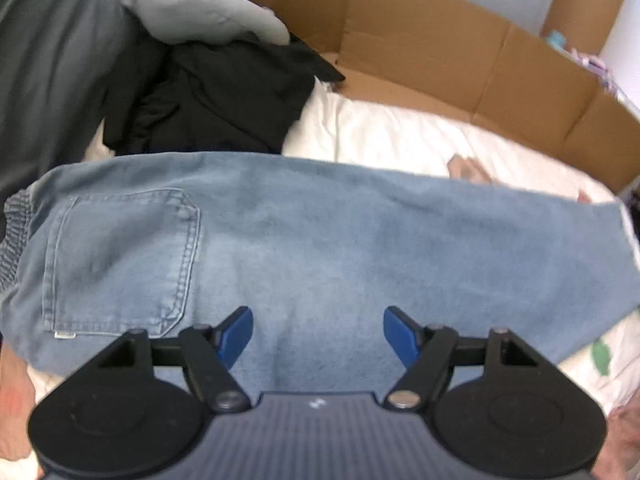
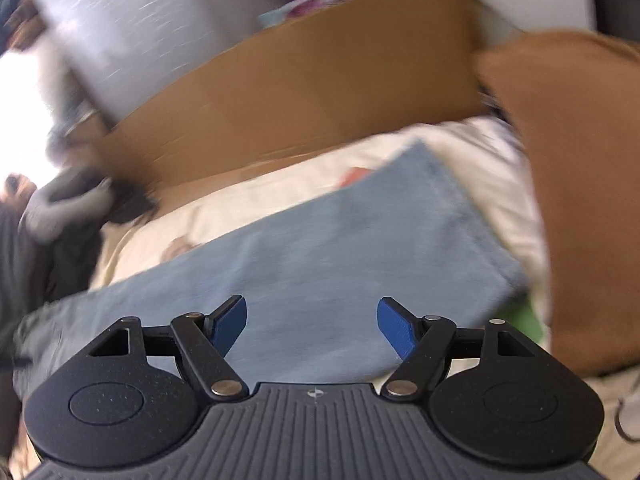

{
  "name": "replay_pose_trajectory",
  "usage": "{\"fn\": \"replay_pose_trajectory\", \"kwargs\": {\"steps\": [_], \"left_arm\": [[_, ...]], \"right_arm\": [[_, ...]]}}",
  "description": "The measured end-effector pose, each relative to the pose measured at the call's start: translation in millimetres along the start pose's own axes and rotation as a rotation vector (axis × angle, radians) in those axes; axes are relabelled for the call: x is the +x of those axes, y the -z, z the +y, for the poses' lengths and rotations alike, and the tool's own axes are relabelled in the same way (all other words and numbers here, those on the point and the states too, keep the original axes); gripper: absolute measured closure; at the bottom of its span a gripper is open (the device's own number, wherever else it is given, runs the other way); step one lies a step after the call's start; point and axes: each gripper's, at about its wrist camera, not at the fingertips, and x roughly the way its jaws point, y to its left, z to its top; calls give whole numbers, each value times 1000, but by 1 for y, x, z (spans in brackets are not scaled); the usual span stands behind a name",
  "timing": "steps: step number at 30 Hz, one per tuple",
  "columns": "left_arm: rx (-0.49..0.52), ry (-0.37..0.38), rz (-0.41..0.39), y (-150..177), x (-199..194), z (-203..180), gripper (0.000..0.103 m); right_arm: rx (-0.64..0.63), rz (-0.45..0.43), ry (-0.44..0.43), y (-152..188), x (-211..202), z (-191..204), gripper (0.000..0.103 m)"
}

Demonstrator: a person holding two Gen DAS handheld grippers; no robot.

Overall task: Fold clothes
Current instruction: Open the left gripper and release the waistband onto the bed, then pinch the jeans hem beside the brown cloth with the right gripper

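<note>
White bedsheet w/ small printed patches covers the whole work surface. Cardboard wall stands along its far edge; in the right wrist view the same cardboard runs across the back, heavily motion-blurred.

Jeans, light blue denim, lie folded lengthwise across the sheet, waistband at the left, leg ends at the right. Back pocket faces up nr the left end. In the right wrist view the jeans show as a long blue slab running away to the upper right; its far corner rests on the sheet.

Behind the jeans at left: pile of black clothes, touching or just beside the denim's far edge, w/ a grey garment on top. Brown cushion-like shape fills the right side of the right wrist view; too blurred to ID.

Left gripper: blue fingers spread wide, nothing between them, over the middle of the jeans nr the near edge. Right gripper: also spread wide, empty, over the leg part. Can't tell if either touches the cloth.
</note>
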Motion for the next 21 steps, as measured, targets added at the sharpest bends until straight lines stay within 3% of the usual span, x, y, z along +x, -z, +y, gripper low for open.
{"fn": "replay_pose_trajectory", "kwargs": {"steps": [11,13,16,21], "left_arm": [[-48,-17,40,3,12,6,28],[-49,-28,43,2,7,9,28],[-49,-52,47,-1,-2,14,28],[-47,-96,54,-6,-17,22,28]], "right_arm": [[306,-59,122,19,17,-80,40],[352,-72,136,23,20,-89,46],[444,-103,126,30,27,-100,55],[602,-168,68,41,34,-115,55]]}}
